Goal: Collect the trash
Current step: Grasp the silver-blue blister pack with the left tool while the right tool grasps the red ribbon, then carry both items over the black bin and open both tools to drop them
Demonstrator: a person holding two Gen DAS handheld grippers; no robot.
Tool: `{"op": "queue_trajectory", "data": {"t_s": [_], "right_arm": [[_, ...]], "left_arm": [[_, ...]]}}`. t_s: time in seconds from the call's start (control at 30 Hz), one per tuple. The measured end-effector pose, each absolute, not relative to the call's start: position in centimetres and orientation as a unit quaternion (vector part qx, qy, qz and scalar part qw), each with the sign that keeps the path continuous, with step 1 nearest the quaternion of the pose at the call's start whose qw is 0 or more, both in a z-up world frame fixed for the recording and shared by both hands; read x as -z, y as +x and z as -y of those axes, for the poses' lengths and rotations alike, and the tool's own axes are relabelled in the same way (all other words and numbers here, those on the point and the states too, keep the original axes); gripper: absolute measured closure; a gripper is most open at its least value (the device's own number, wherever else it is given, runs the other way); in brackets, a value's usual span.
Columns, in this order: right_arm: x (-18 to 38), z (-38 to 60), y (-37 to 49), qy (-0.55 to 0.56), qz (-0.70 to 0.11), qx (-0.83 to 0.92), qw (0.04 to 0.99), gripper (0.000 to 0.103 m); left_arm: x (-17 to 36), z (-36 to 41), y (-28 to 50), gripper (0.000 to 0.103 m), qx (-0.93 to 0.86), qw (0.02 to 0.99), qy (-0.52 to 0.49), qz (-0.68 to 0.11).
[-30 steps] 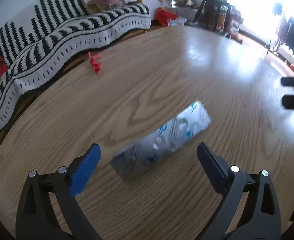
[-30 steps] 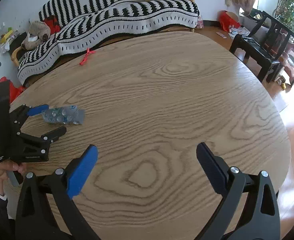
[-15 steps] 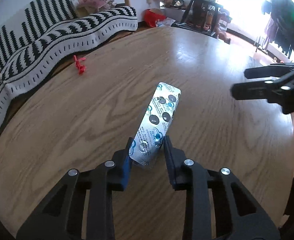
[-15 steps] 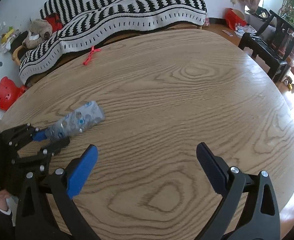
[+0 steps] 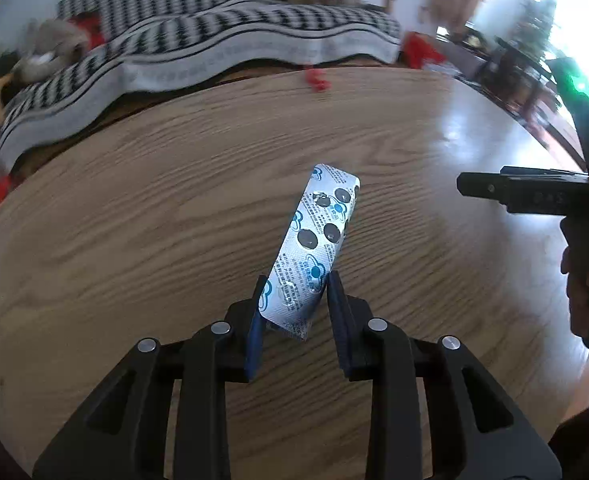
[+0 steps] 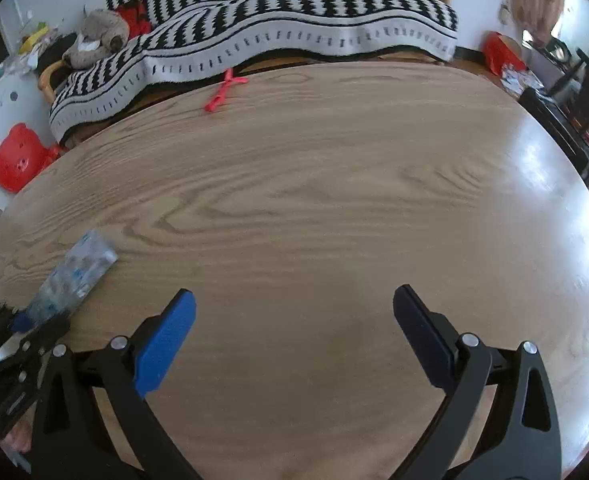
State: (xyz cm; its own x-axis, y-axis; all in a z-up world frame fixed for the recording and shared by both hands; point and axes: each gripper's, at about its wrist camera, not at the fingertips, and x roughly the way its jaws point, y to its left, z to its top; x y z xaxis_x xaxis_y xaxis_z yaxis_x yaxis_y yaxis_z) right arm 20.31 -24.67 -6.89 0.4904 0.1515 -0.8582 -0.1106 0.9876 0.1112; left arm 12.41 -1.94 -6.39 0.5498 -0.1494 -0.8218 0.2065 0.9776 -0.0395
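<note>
The foil blister pack (image 5: 316,240) is sticking straight out ahead of the left gripper (image 5: 294,312), pinched by its near end, lifted over the wooden table (image 5: 134,220). The right gripper (image 6: 290,336) is hanging spread and empty, well to its side.

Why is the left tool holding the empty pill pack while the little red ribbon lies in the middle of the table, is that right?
Almost. The left tool does hold the pill pack, but the red ribbon is not in the middle. It lies at the far edge of the table, beside the striped blanket. The right wrist view shows it most clearly.
</note>
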Motion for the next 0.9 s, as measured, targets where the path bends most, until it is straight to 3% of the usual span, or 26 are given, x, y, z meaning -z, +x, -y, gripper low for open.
{"op": "queue_trajectory", "data": {"t_s": [0.43,0.57,0.63,0.67,0.73,0.77,0.9], "right_arm": [[8.0,15.1,36.0,-0.03,-0.516,-0.067,0.854,0.006],[8.0,15.1,39.5,-0.031,-0.508,-0.06,0.859,0.012],[7.9,15.7,40.2,-0.027,-0.502,-0.057,0.862,0.019],[7.8,15.9,40.3,-0.026,-0.499,-0.059,0.864,0.03],[7.3,16.1,40.0,-0.027,-0.49,-0.067,0.869,0.078],[7.1,16.1,39.8,-0.027,-0.49,-0.078,0.868,0.09],[7.1,16.7,38.0,-0.011,-0.502,-0.083,0.861,0.091]], "left_arm": [[6.4,-0.2,14.6,0.074,0.026,0.884,-0.011,-0.467],[6.4,0.1,15.0,0.074,0.02,0.883,-0.023,-0.468],[6.3,0.3,15.2,0.074,0.025,0.881,-0.028,-0.471],[6.3,0.5,15.3,0.074,0.026,0.881,-0.03,-0.472],[6.3,0.6,15.7,0.074,0.025,0.879,-0.035,-0.475],[6.2,0.6,15.9,0.074,0.025,0.878,-0.042,-0.477],[5.3,1.4,16.1,0.074,0.028,0.879,-0.045,-0.473]]}}
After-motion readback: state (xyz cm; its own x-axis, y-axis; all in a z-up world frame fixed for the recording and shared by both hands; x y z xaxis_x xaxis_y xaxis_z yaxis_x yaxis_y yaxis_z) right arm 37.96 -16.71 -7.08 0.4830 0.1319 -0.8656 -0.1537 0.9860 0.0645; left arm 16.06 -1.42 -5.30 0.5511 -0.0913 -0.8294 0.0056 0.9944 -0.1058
